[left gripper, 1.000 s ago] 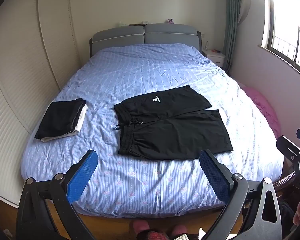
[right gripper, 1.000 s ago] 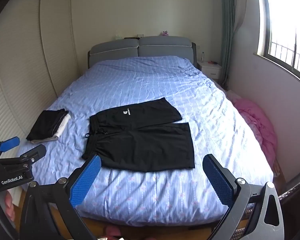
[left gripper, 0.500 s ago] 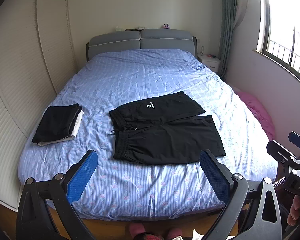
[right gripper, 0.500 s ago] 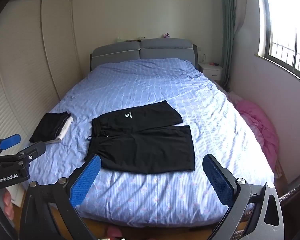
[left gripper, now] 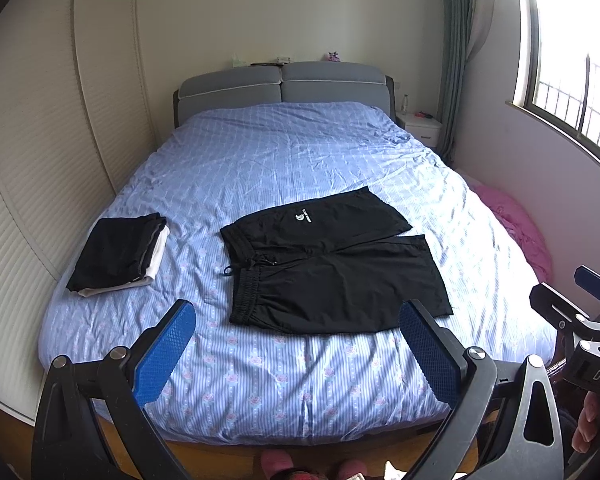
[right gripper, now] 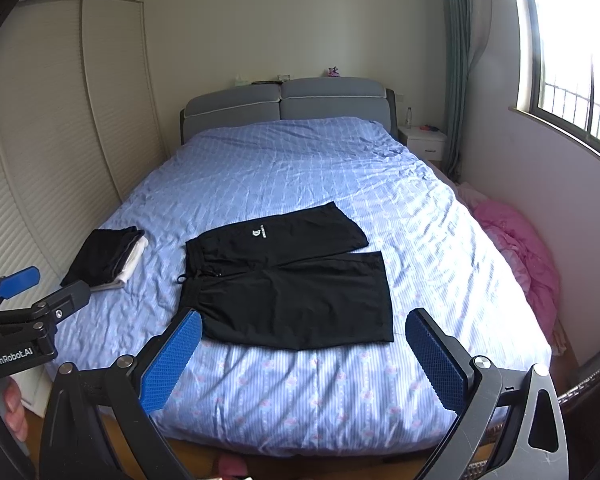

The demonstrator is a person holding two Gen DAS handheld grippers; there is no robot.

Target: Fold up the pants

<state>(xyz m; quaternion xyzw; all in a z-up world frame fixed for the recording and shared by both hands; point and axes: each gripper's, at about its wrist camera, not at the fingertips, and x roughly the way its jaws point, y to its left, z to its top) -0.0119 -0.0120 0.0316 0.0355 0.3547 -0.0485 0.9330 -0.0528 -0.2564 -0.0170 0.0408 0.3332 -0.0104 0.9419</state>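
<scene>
Black shorts (left gripper: 328, 264) with a small white logo lie flat on the blue striped bed (left gripper: 300, 160), waistband to the left, legs spread to the right; they also show in the right wrist view (right gripper: 288, 284). My left gripper (left gripper: 296, 344) is open and empty, held back from the bed's foot edge. My right gripper (right gripper: 304, 348) is open and empty too, also off the foot of the bed. Each gripper appears at the edge of the other's view.
A folded stack of black and white clothes (left gripper: 120, 254) sits at the bed's left edge. A pink heap (right gripper: 528, 256) lies on the floor at the right, under the window. A slatted wardrobe (left gripper: 28, 160) lines the left wall. A nightstand (right gripper: 422, 140) stands by the headboard.
Both grippers have drawn back and tilted up a little, so the bed and shorts sit slightly lower in view. The shorts have not moved.
</scene>
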